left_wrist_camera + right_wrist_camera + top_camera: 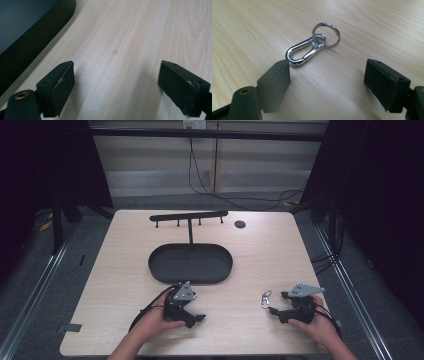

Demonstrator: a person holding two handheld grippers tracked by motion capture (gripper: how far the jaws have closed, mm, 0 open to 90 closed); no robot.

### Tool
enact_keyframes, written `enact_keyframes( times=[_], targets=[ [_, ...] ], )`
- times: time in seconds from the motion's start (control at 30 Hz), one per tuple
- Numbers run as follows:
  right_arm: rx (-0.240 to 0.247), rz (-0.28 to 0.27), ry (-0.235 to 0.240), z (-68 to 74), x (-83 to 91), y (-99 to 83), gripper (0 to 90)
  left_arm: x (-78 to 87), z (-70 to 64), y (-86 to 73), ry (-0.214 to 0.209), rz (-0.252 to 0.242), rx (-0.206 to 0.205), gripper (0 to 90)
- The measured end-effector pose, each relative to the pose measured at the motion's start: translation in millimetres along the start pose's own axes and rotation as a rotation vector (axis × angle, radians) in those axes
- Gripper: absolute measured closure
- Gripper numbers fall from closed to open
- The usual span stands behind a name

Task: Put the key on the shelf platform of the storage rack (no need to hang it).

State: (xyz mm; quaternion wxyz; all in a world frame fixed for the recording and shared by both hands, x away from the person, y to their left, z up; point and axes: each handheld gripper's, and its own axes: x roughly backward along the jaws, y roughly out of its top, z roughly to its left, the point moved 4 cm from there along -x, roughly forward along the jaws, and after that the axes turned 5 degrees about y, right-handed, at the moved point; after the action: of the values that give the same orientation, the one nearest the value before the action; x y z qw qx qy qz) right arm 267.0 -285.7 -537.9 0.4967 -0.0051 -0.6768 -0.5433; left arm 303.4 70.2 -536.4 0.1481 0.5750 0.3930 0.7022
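Both forearms were bare, no sleeves. The left gripper (192, 319) was matte black with a grey three-cornered plate, a black cable looping beside the oval tray (190, 263). The right gripper (278, 307) matched it: blocky black pads (277, 77), brass-ringed screw hole.

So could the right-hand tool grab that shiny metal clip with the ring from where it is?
Probably yes: the right tool is open, and the silver snap clip lies on bare wood just ahead of it.
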Motion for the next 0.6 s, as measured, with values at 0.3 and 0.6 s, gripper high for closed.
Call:
enact_keyframes(
  times=[0.3, 0.6],
  targets=[
    [-0.04, 0.098, -0.029, 11.5, 2.9, 4.3, 20.6, 0.0, 0.0, 0.0, 0.0, 0.0, 0.0, 13.6],
    [-0.095, 0.234, -0.051, 22.5, 3.9, 14.2, 26.3, 0.0, 0.0, 0.0, 0.0, 0.0, 0.0, 13.6]
  ],
)
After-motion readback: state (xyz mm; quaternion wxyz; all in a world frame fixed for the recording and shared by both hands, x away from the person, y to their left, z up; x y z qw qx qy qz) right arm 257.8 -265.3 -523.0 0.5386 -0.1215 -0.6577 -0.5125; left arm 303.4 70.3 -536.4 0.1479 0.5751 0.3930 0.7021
